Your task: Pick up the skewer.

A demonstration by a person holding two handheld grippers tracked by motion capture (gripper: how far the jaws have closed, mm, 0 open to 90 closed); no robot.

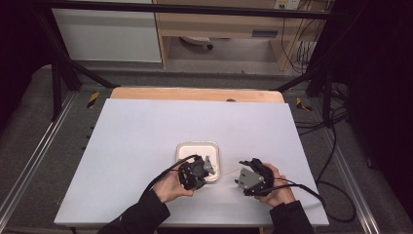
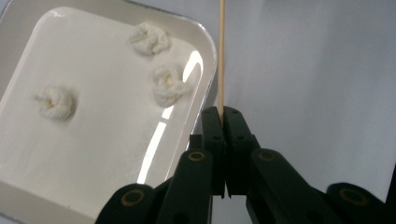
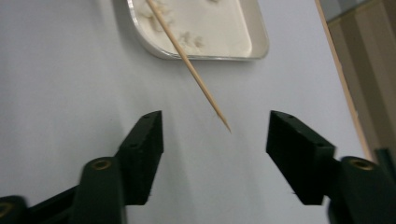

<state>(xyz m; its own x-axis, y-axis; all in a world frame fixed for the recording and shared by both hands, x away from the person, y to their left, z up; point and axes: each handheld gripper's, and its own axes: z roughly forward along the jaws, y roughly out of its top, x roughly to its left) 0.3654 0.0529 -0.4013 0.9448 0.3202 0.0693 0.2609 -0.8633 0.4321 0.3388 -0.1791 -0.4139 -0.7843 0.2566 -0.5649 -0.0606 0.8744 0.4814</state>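
Your left gripper (image 2: 221, 111) pinches the skewer (image 2: 221, 51); your right gripper (image 3: 215, 133) stands open, empty. Held so near its end, the skewer could pivot and miss the dumplings (image 2: 164, 84) in the tray (image 2: 208, 35).

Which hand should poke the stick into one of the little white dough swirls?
Left. The left hand-held gripper is shut on the thin wooden skewer, right beside the white rectangular tray of white dough swirls. The right hand-held gripper is open and empty.
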